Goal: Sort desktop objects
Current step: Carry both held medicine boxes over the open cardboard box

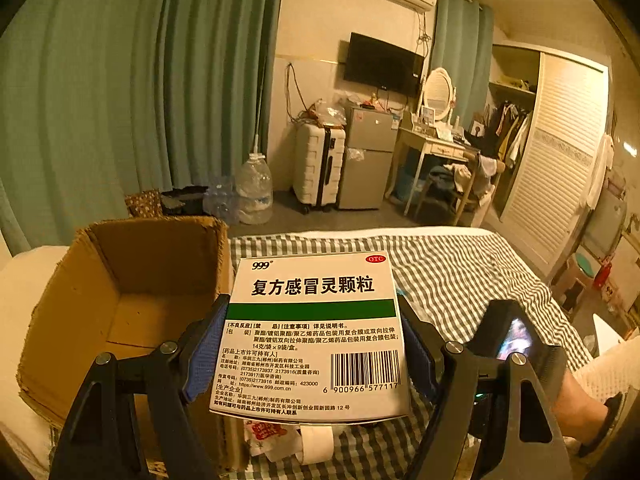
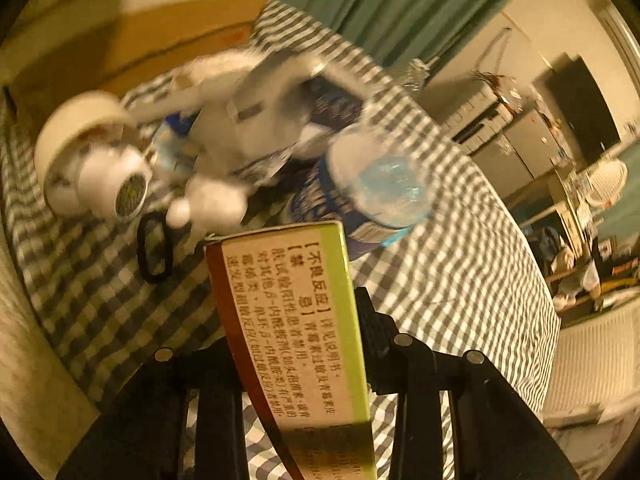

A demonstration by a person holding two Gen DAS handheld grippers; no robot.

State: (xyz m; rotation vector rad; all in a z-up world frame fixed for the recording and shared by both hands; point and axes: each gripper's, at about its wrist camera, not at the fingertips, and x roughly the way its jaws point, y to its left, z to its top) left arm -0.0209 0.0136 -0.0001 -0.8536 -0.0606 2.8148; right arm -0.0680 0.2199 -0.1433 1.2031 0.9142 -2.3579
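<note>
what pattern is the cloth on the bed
Grey and white check. The cloth shows best in the left wrist view.

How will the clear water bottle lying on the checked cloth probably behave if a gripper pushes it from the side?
The water bottle lies on its side and is round, so it would likely roll rather than slide. Its clear plastic wall looks thin, so it may dent under a firm squeeze. The soft checked cloth may slow the rolling somewhat.
</note>
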